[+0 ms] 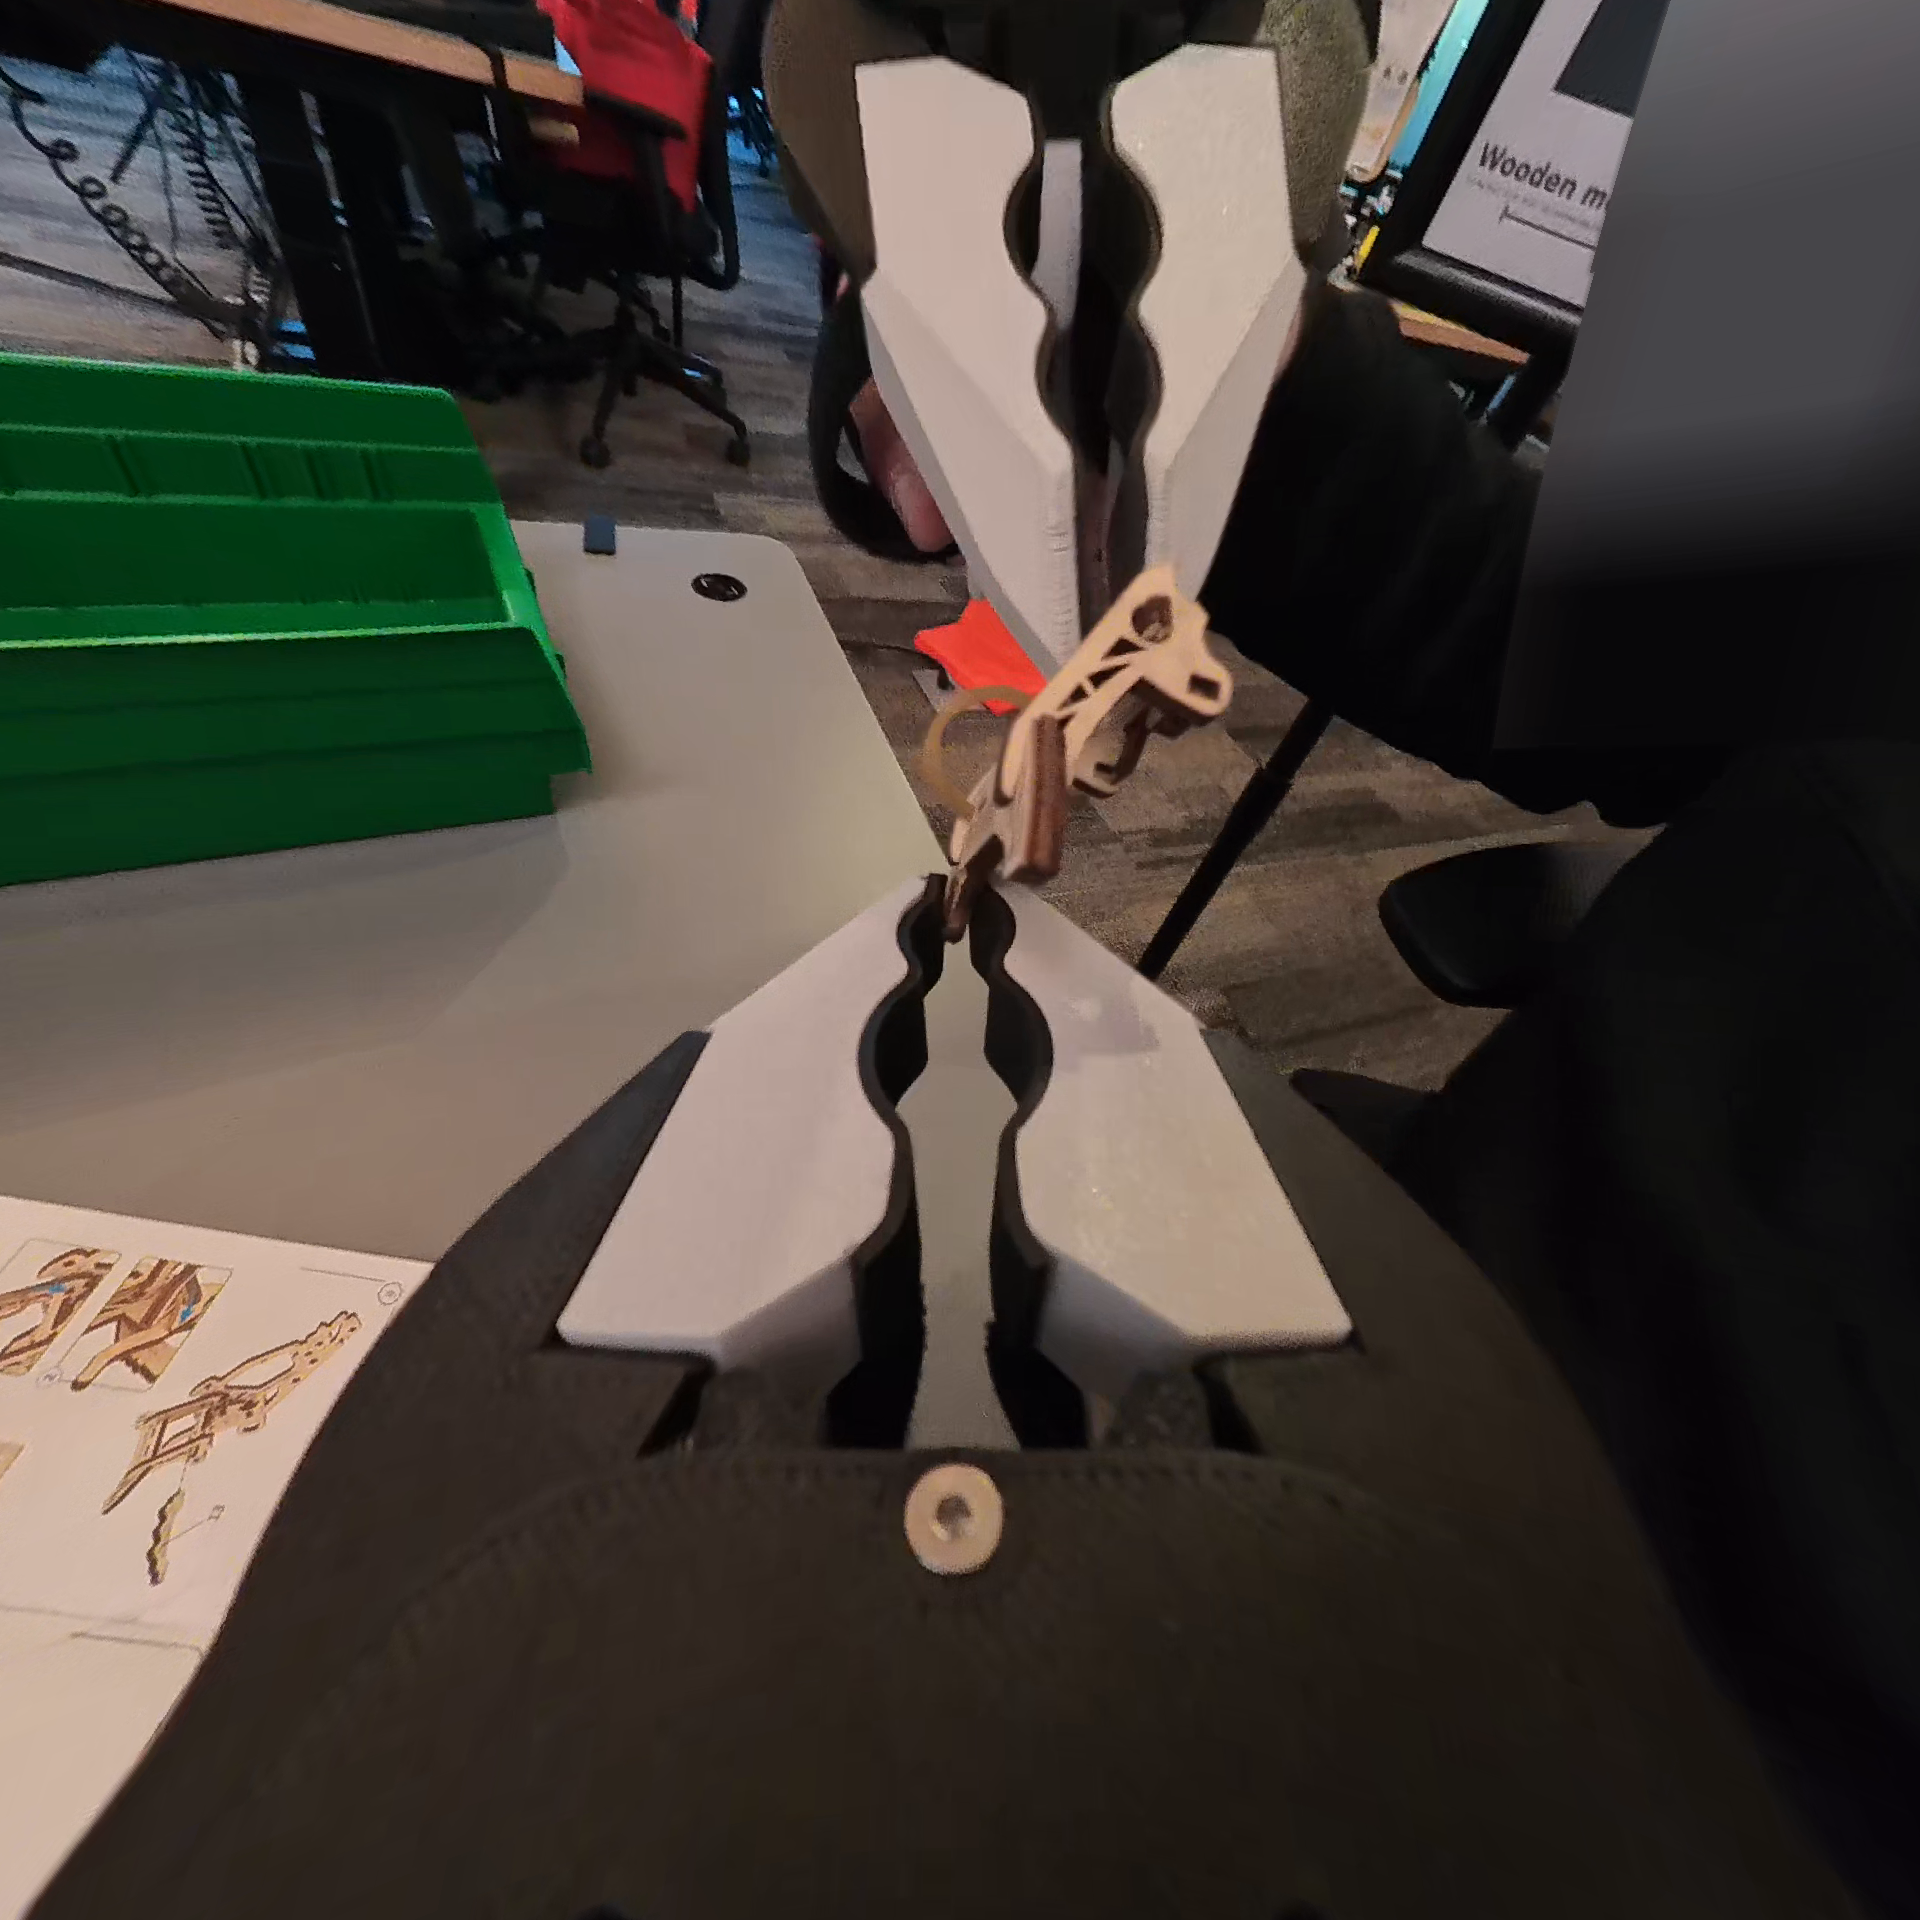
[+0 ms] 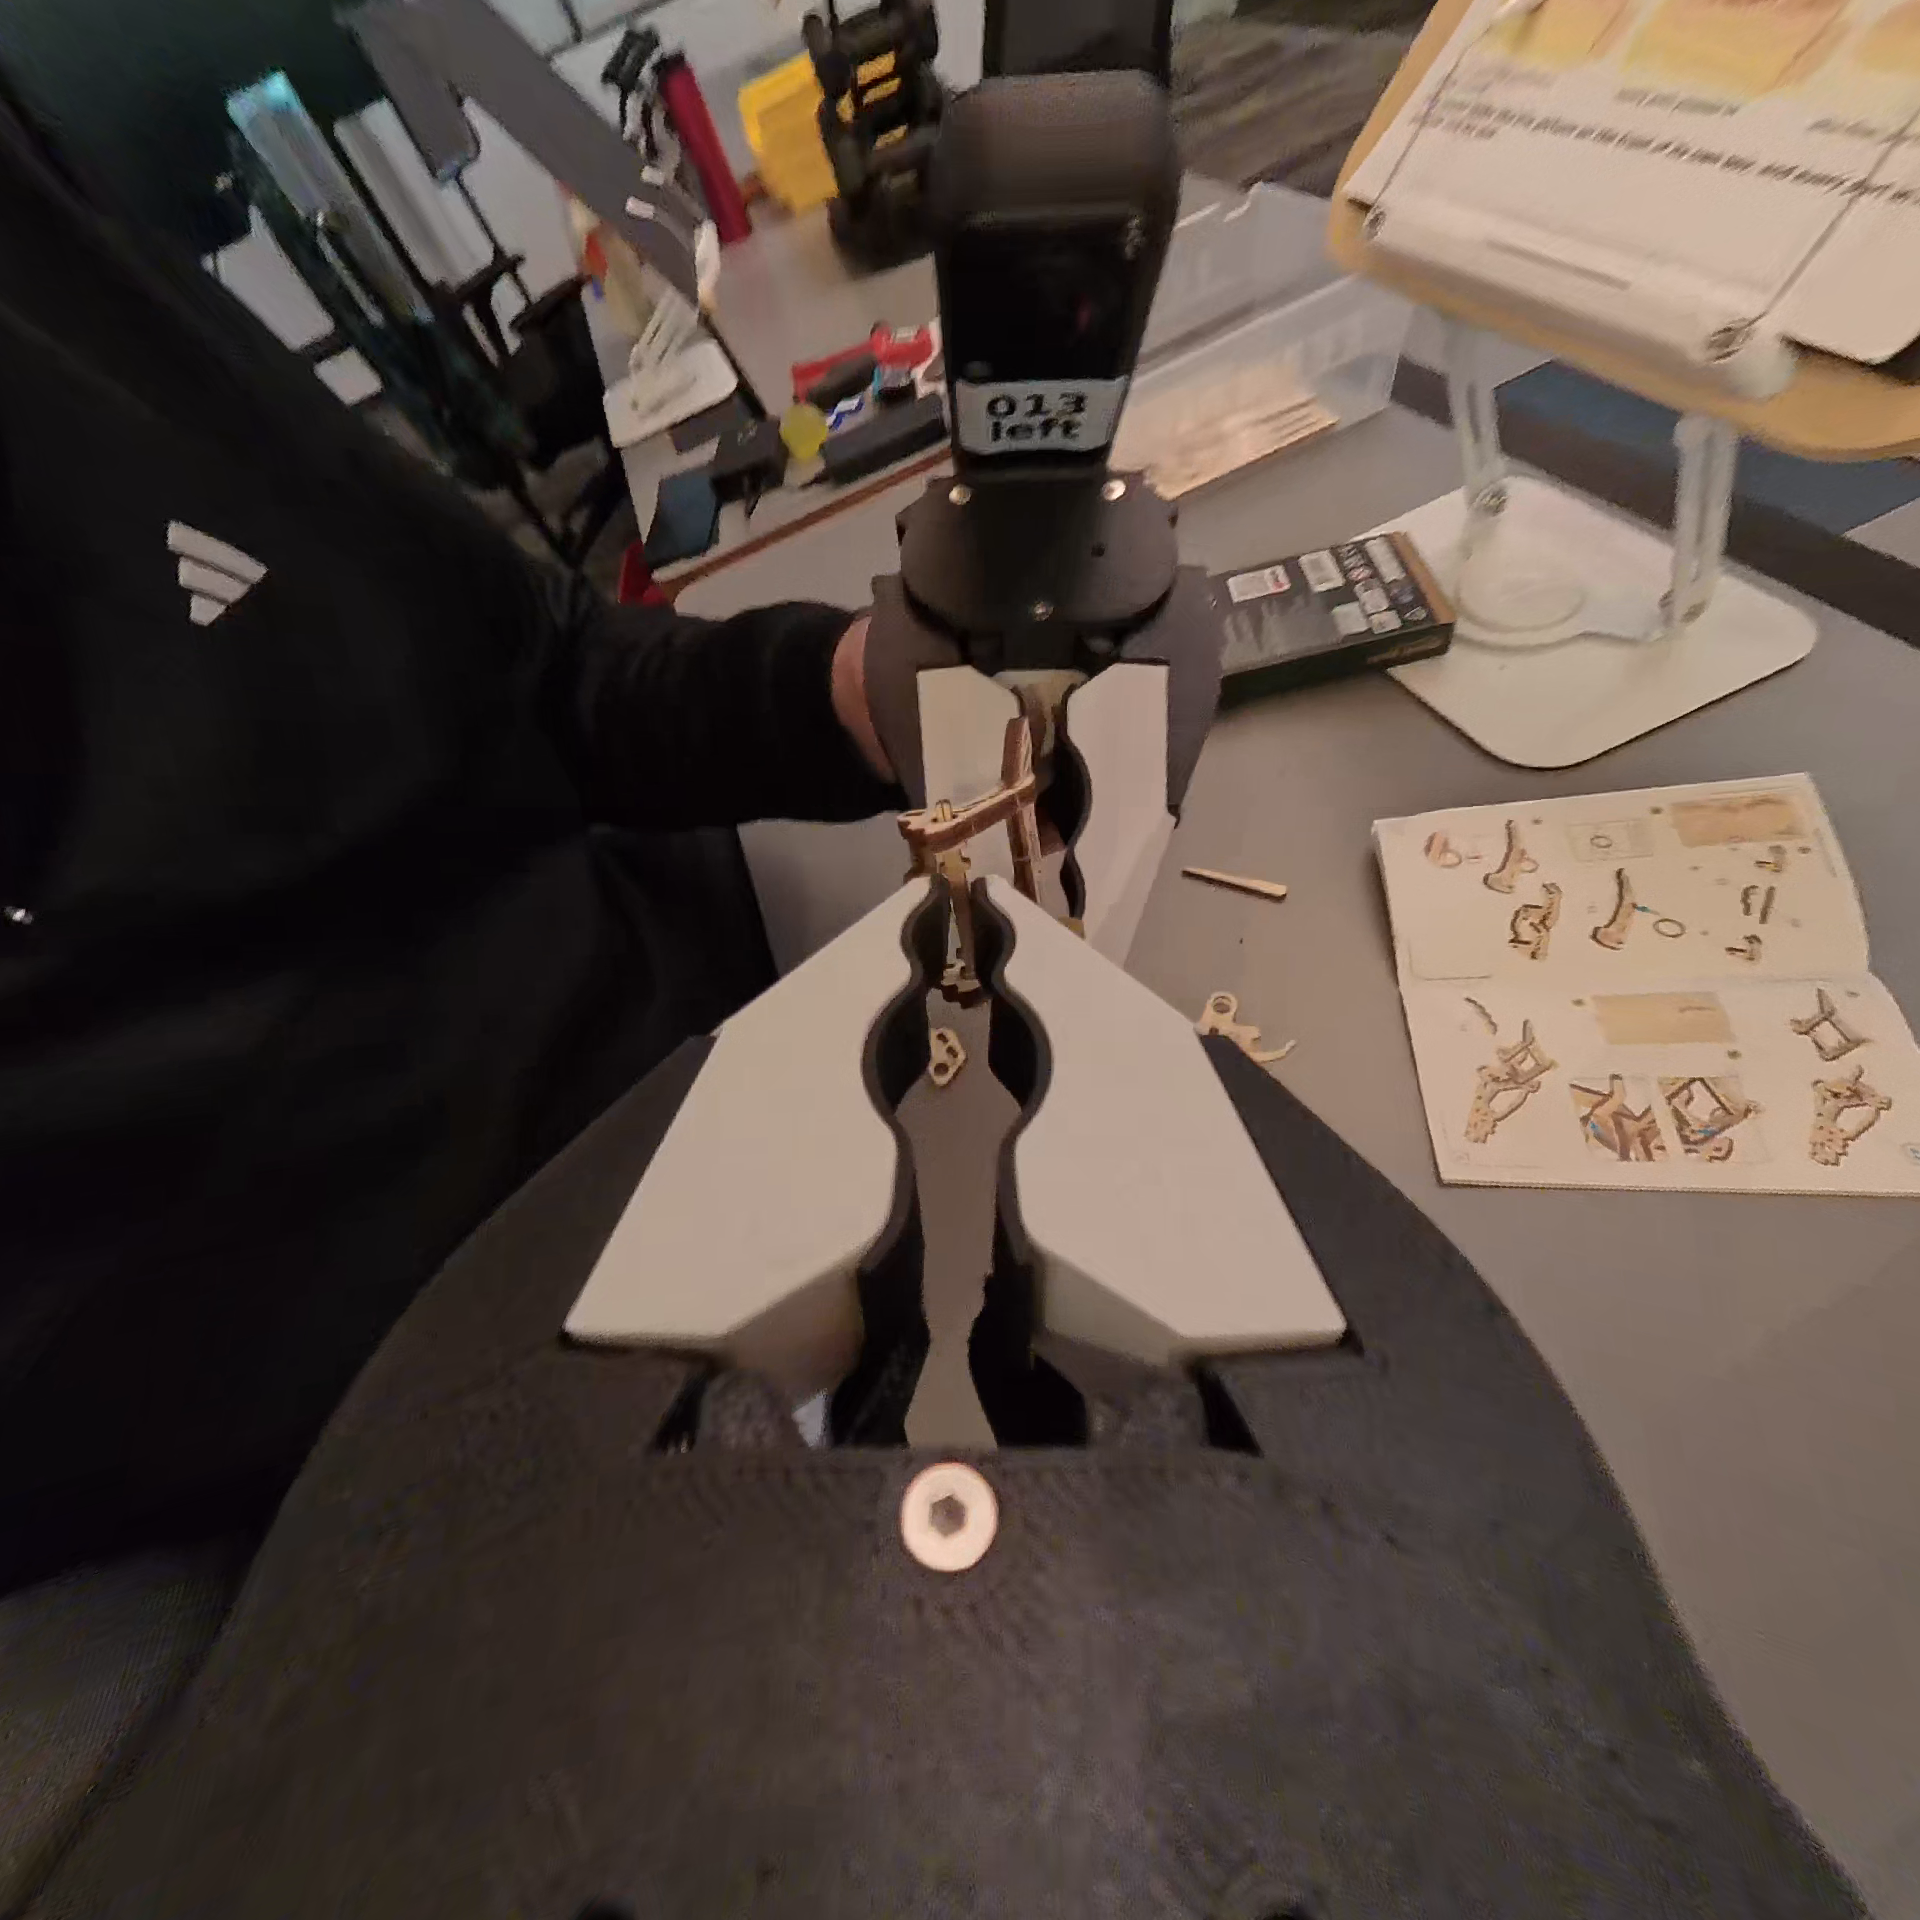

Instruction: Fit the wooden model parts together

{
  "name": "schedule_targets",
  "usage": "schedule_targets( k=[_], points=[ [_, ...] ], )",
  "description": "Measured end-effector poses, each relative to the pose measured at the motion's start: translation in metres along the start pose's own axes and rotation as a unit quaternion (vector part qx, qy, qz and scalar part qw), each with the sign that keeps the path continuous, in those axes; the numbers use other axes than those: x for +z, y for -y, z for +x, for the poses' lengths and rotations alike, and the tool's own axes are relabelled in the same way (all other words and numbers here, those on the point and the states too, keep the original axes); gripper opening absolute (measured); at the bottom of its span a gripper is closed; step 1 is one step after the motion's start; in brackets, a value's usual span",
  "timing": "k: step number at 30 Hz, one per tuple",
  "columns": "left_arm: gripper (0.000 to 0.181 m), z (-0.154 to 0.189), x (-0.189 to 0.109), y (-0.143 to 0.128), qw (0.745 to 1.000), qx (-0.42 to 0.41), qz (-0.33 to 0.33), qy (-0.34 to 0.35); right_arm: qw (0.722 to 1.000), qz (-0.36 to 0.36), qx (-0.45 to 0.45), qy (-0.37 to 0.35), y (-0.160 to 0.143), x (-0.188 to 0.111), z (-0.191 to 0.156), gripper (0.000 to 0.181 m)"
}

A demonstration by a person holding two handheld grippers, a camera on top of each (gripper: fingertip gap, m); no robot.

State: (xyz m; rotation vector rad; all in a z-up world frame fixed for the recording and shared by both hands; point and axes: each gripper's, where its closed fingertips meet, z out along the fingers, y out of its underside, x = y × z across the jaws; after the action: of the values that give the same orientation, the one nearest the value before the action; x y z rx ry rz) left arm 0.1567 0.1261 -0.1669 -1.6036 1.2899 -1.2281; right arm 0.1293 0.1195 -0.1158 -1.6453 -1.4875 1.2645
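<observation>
In the left wrist view my left gripper point(image 1: 961, 902) is shut on the lower end of a light wooden model assembly point(image 1: 1101, 707), held in the air past the table's edge. A thin loop point(image 1: 948, 732) hangs on its left side. My right gripper point(image 1: 1091, 613) comes down from above, its tips at the assembly's top. In the right wrist view my right gripper point(image 2: 961, 896) is shut on a thin wooden part point(image 2: 954, 925) that meets the wooden assembly point(image 2: 987, 821) held by the left gripper point(image 2: 1075, 914) opposite. The joint itself is hidden by the fingers.
Loose wooden parts lie on the grey table point(image 2: 1558, 1455): a stick point(image 2: 1236, 883) and a curved piece point(image 2: 1242, 1023). An instruction sheet point(image 2: 1662, 987) lies at the right and also shows in the left wrist view point(image 1: 156, 1403). A green bin point(image 1: 260, 623), a black box point(image 2: 1330, 603) and a board on a stand point(image 2: 1621, 312) stand around. The tips of one gripper are about 5 cm away from the tips of the other.
</observation>
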Motion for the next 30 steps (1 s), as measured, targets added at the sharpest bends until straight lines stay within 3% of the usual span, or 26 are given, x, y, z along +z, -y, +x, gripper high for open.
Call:
schedule_targets(
  k=[4,13,18,26,30],
  points=[
    [0.000,0.000,0.002,-0.001,1.000,-0.001,-0.007,0.001,0.999,-0.021,-0.015,-0.021,0.001,0.000,0.004,0.000],
    [0.001,-0.017,0.008,0.001,0.997,-0.014,0.017,0.076,0.977,-0.013,-0.049,-0.208,0.003,-0.002,0.025,0.000],
    [0.002,-0.021,0.010,0.002,0.995,-0.009,0.022,0.100,0.961,-0.011,-0.049,-0.274,0.002,-0.005,0.029,0.000],
    [0.002,-0.022,0.012,0.007,0.993,-0.007,0.035,0.114,0.935,-0.029,-0.089,-0.343,0.005,-0.010,0.030,0.000],
    [0.004,-0.013,0.008,0.012,0.995,-0.005,0.056,0.083,0.956,0.020,-0.056,-0.286,0.009,-0.010,0.022,0.000]
  ],
)
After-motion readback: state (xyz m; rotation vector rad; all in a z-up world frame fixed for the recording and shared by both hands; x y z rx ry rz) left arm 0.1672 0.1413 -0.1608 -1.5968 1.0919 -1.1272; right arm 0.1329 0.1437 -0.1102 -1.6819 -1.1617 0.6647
